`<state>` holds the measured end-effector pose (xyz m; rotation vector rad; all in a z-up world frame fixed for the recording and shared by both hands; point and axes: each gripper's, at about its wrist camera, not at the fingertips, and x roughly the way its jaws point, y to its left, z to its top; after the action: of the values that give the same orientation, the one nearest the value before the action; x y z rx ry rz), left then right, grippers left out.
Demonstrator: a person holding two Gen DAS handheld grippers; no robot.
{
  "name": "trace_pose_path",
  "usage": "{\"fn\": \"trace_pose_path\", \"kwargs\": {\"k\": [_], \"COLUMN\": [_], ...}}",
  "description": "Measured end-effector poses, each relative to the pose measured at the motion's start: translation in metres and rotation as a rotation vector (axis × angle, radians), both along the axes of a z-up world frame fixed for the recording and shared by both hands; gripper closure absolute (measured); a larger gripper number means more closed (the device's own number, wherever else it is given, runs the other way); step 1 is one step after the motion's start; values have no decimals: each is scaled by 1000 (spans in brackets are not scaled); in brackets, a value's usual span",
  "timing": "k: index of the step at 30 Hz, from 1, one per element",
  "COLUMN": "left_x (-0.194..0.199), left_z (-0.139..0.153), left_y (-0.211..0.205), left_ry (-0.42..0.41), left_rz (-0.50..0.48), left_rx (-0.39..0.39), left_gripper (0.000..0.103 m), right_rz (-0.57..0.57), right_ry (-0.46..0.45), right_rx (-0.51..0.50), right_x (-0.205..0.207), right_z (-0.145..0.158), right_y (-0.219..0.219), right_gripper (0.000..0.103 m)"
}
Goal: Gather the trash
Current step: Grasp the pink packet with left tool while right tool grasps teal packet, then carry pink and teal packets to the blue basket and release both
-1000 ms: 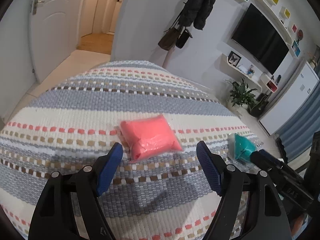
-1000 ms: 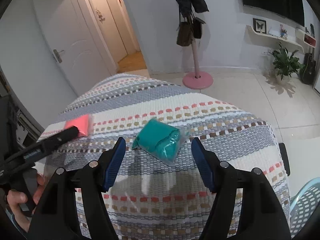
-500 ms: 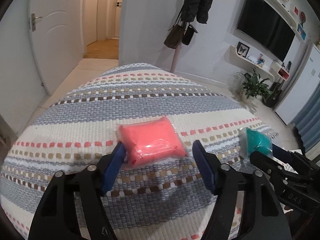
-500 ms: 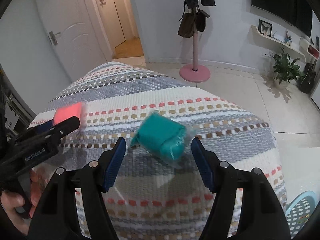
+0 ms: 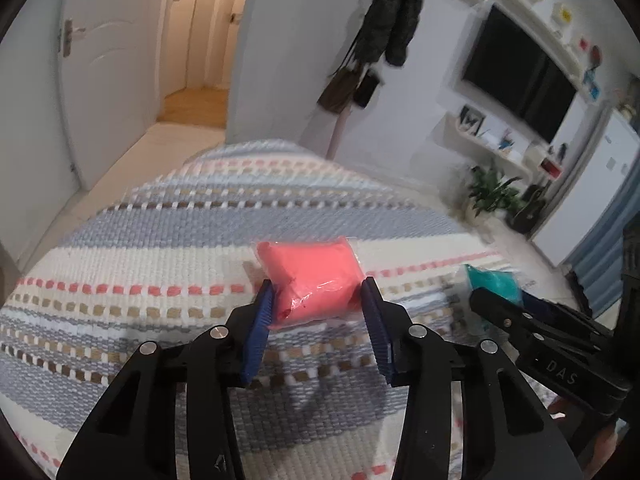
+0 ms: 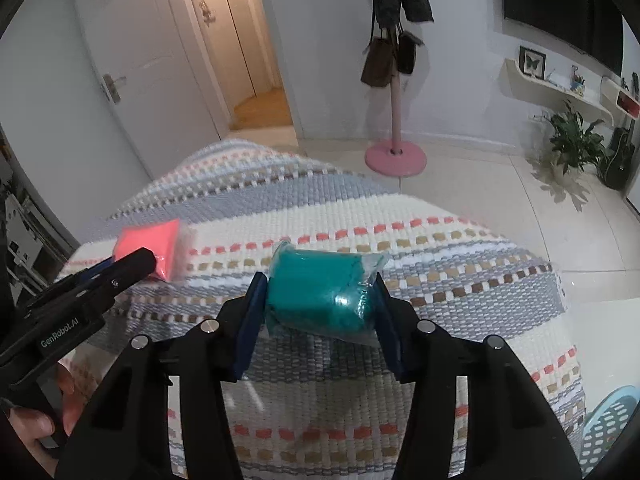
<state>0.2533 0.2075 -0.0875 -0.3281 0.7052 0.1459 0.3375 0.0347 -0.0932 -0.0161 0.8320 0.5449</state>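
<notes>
A woven striped cloth (image 5: 168,248) in grey, cream, coral and tan covers the whole desk, which fills the lower half of both wrist views. Beyond its far edge the pale tiled floor (image 6: 500,184) runs to a white door (image 5: 100,92) and a lit hallway. A dark television (image 5: 520,76) hangs on the right wall above a white shelf, and a coat stand (image 6: 394,92) with a pink round base carries a dark coat and two bags. A green potted plant (image 6: 572,140) sits on the floor by the wall, and the rim of a pale blue perforated basket (image 6: 608,424) shows at the bottom right of the right wrist view.

The left tongs (image 5: 318,294) are closed most of the way around a coral-pink packet (image 5: 312,276) in clear plastic wrap; both blue pads (image 5: 260,320) press against its near sides, and the packet bulges forward between them. It seems slightly raised off the cloth, though I cannot say for sure.

The right tongs (image 6: 320,290) are likewise drawn in on a teal packet (image 6: 320,292) in crinkled clear wrap, one blue pad tight on each side. This packet sits to the right of the pink one, well apart from it, toward the desk's right end. Each pair of tongs shows at the edge of the other's view.
</notes>
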Motion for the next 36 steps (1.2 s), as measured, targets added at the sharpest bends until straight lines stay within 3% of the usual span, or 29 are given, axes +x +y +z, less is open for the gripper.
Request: {"fn": "trace_pose_path", "kwargs": {"k": [5,11,16,21,29,36], "left_x": [-13,-32,-49,-62,-66,-66], "left_z": [17,56,85,97,82,57], "left_y": [-11,-40,-89,-158,-267,-343], "left_ry": [-97,-177,-231,-256,-211,-150], "left_rz": [-61,-141,-236,-364,-553,-678], "left_rx": [-11,-37,-54,-70,-61,-60], "left_gripper": [61,61,61,61,60,60], "right_rz": [-17,-60,-138,-239,-459,-612], "right_ry": [-18,-78,-141,-205,-218,-81], "right_rx": [38,91,140,148,156,171], "right_x": [-7,-25,-57,-92,-146,-161], "right_z": [13,53,84,100,88,39], "right_y": [-18,-66,-132,-196,-307,-386], "right_gripper": [56,56,56,56,56,56]}}
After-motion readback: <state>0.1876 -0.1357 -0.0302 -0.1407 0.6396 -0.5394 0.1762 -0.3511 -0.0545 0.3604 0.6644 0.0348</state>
